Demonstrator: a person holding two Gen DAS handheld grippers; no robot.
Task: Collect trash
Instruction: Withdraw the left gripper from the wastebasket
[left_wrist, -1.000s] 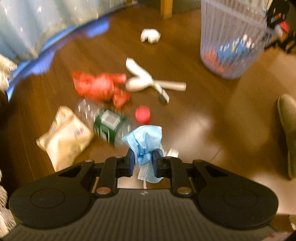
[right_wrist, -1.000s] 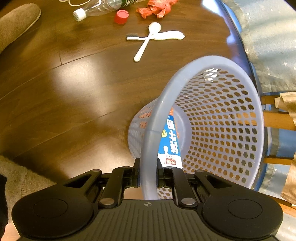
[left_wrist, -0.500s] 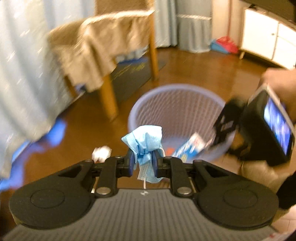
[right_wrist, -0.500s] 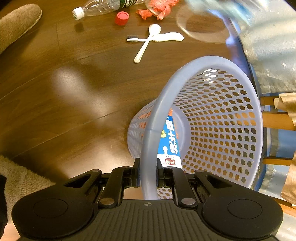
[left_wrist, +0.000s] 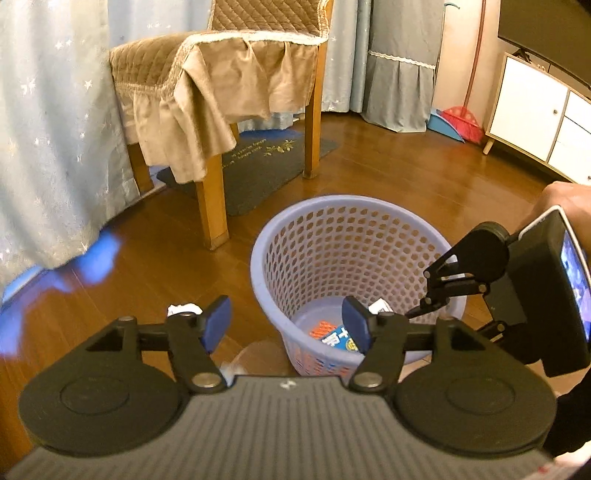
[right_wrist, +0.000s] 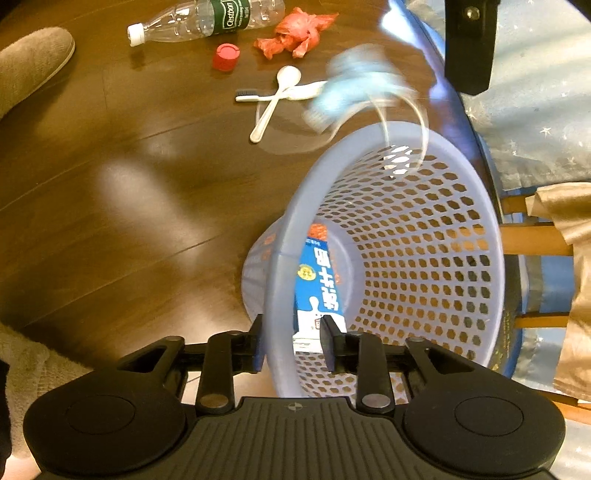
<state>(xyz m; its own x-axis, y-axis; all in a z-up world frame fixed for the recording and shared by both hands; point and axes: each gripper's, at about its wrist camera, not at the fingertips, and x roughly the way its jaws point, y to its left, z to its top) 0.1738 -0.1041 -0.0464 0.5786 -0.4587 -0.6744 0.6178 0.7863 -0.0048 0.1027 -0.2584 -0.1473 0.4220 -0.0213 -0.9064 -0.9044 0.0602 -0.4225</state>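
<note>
Two grippers in view. Left gripper (left_wrist: 286, 325) stands with its jaws spread wide and nothing between them, low centre of the left wrist frame, just above the lavender basket (left_wrist: 266, 273). A blue face mask (right_wrist: 354, 88) shows as a blur in mid-air at upper centre of the right wrist frame — over the far rim of the basket (right_wrist: 284, 236), clear of both sets of jaws. Right gripper (right_wrist: 293, 343) straddles the near rim, jaws part-open, one finger either side; grip on the rim cannot be confirmed. Inside the basket lies a blue milk carton (right_wrist: 317, 291). Upper left on the floor (right_wrist: 110, 177): plastic bottle (right_wrist: 207, 18), red cap (right_wrist: 225, 56), red wrapper (right_wrist: 295, 31), white spoon (right_wrist: 275, 101).
</note>
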